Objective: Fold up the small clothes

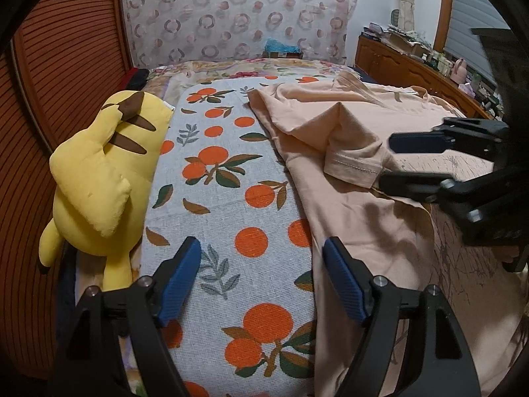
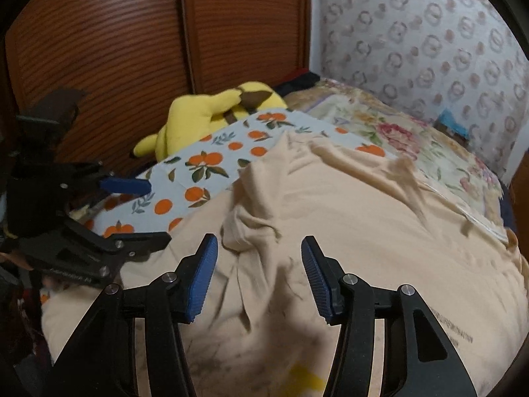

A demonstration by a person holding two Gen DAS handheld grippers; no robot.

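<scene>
A peach shirt (image 1: 347, 152) lies rumpled on the bed (image 1: 231, 69), on top of an orange-print cloth (image 1: 224, 178) whose left part is bare. One short sleeve (image 1: 353, 168) is folded over onto the shirt's body, hem showing. A dark print marks the near part of the shirt.

The left tongs (image 1: 261, 278) hang over the near edge of the cloth, jaws wide apart and empty; the right blue pad (image 1: 344, 281) sits above the shirt's left edge, the left one over bare cloth. Whether that pad touches the fabric cannot be told.

The right tongs (image 2: 259, 278) hover over the shirt's middle, jaws about half open, with nothing gripped; wrinkled fabric lies below the gap. In the left view they come in from the right, beside the folded sleeve.

A yellow plush (image 1: 99, 172) lies along the bed's left edge against a slatted wooden door (image 1: 59, 76). A patterned curtain (image 1: 238, 13) hangs beyond the far end.
</scene>
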